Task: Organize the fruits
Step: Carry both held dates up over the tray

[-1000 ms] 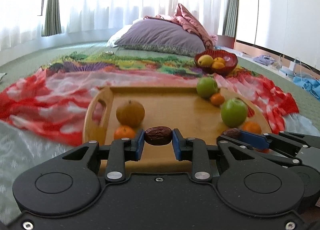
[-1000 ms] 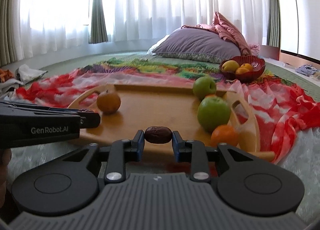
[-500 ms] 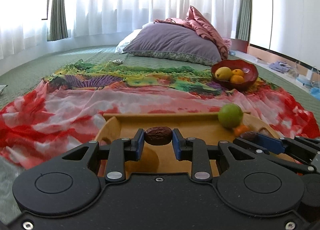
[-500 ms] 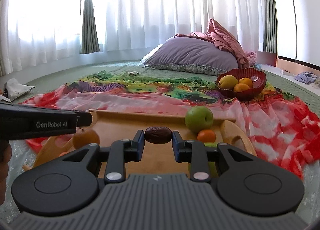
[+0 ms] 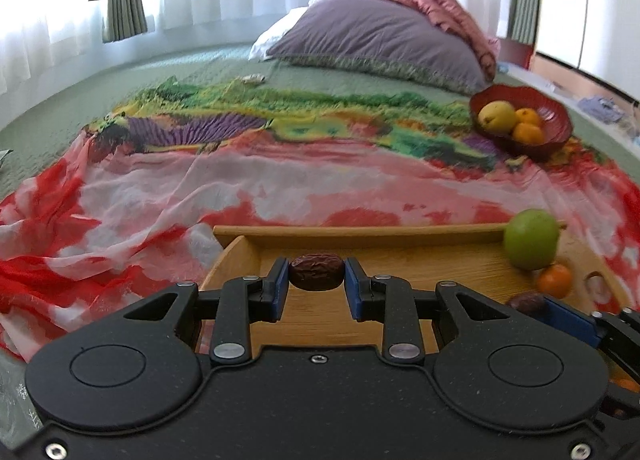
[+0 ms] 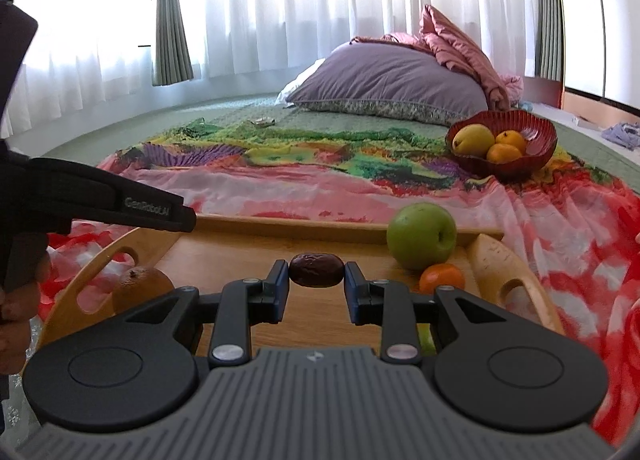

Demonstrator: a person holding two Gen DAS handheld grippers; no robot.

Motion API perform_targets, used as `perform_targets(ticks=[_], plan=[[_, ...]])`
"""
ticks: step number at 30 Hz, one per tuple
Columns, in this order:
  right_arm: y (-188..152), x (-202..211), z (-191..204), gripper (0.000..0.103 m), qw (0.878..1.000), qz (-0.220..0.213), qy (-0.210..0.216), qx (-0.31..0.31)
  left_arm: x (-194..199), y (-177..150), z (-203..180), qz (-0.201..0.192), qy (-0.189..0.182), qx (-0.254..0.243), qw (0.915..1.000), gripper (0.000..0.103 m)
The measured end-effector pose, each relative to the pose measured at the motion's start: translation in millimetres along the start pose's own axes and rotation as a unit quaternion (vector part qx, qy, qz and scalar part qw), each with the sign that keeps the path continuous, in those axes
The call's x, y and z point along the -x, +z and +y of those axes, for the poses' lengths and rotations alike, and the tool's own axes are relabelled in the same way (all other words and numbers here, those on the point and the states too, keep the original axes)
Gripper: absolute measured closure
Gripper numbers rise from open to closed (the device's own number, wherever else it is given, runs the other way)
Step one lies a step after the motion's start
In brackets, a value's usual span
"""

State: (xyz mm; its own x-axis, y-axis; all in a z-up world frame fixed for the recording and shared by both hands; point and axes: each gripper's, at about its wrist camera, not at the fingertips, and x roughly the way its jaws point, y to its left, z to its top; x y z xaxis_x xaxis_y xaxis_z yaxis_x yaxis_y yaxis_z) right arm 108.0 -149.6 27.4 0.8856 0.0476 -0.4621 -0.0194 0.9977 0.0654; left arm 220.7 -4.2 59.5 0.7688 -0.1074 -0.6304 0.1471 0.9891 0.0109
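My left gripper [image 5: 316, 278] is shut on a dark brown date [image 5: 316, 273] and holds it above the wooden tray [image 5: 360, 232]. My right gripper [image 6: 316, 275] is shut on a second brown date [image 6: 316, 269] above the same tray [image 6: 320, 225]. A green apple [image 6: 421, 235] and a small orange [image 6: 442, 278] sit at the tray's far right. A brownish round fruit [image 6: 142, 286] lies at its left. A red bowl [image 6: 532, 140] further off on the right holds a yellow fruit and two oranges. The right gripper with its date also shows in the left wrist view [image 5: 528, 304].
The tray lies on a red, pink and green cloth [image 5: 280, 164] spread over a green mat. A purple pillow [image 6: 384, 80] with a pink blanket lies at the back. The left gripper's body [image 6: 100, 200] and the hand holding it fill the left of the right wrist view.
Both grippers have risen and moved forward over the tray with their dates still held. The tray's near fruits have dropped out of sight below the grippers.
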Motion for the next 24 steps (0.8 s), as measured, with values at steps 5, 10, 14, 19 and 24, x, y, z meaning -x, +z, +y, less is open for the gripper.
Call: perform_targets(ticks=[5,10,14,19,24], plan=[[-2,-10,0,0.069,1.000,0.008,-0.002,-0.003,-16,1,2,0.014,0.005,-0.003,0.9999,0.075],[-4,-16,0,0.070,1.000,0.010,-0.007,-0.005,-26,1,4,0.028,0.005,0.005,0.9996,0.075],[-5,-16,3,0.070,1.000,0.008,-0.008,0.004,-32,1,4,0.040,0.007,0.001,0.9992,0.075],[-7,-18,7,0.070,1.000,0.011,-0.007,0.018,-37,1,7,0.049,0.008,0.004,0.9987,0.075],[-10,-20,8,0.070,1.000,0.016,-0.006,0.023,-39,1,7,0.052,0.011,-0.001,0.9986,0.075]])
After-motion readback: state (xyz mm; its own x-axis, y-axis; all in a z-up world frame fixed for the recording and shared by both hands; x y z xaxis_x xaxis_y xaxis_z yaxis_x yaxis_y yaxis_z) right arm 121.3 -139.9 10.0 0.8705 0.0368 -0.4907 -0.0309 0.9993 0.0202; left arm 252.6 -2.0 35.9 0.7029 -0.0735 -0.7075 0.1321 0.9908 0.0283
